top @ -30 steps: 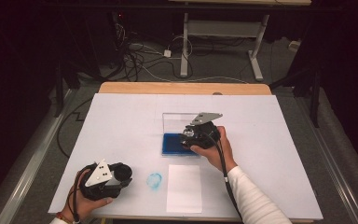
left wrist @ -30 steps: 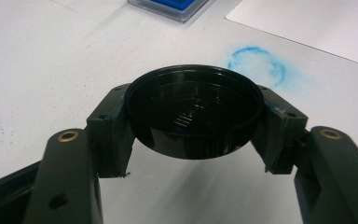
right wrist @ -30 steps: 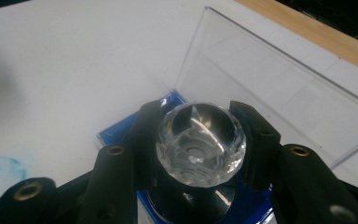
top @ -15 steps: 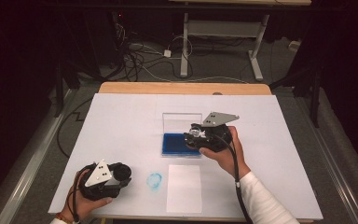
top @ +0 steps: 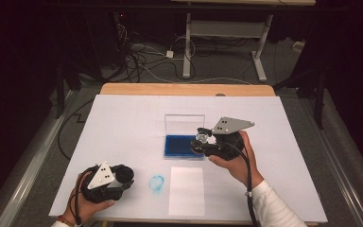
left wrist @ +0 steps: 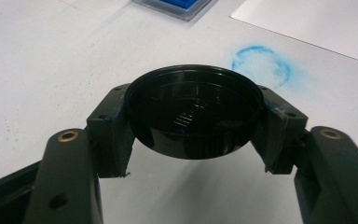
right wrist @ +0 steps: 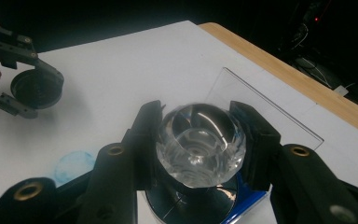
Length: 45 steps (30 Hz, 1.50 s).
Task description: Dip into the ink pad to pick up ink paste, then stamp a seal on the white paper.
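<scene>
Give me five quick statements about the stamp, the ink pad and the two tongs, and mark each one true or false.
1. The right tongs are shut on a clear-handled stamp. True.
2. The left tongs hold nothing. False: they are shut on a round black cap.
3. The stamp is above the blue ink pad. True.
4. A red ring is printed on the table cover. False: the round mark is blue.
5. The blank white sheet lies on top of the ink pad. False: it lies on the table, on the person's side of the pad, apart from it.
</scene>
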Each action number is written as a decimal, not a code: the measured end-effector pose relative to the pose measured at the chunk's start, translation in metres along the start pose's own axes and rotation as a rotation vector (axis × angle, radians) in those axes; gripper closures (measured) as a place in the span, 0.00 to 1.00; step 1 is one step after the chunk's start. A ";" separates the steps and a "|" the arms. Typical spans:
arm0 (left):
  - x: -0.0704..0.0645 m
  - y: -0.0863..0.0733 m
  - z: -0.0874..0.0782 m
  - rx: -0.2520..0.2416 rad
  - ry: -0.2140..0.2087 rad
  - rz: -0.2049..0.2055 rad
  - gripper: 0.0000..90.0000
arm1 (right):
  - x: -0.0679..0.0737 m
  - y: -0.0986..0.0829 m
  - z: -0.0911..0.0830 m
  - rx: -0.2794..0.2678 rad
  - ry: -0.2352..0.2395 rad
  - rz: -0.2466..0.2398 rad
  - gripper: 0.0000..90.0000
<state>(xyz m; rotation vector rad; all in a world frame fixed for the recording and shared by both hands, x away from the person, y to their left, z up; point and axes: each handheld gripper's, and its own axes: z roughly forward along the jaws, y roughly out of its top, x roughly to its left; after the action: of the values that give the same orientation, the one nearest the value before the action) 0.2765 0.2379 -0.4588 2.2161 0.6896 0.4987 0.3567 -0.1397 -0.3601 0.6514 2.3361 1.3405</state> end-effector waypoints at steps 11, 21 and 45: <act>0.001 0.000 0.002 0.002 -0.007 0.000 0.40 | 0.006 0.000 -0.010 -0.012 0.025 -0.013 0.63; 0.001 -0.001 0.003 0.006 -0.015 -0.001 0.40 | 0.012 -0.003 -0.017 -0.008 0.042 -0.025 0.63; -0.007 0.019 0.017 -0.017 -0.054 0.034 0.40 | 0.017 -0.002 -0.030 -0.036 0.054 -0.021 0.63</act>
<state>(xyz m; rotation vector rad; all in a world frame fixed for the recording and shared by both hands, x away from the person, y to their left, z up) 0.2864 0.2136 -0.4557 2.2205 0.6179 0.4583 0.3266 -0.1515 -0.3490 0.5855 2.3487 1.4034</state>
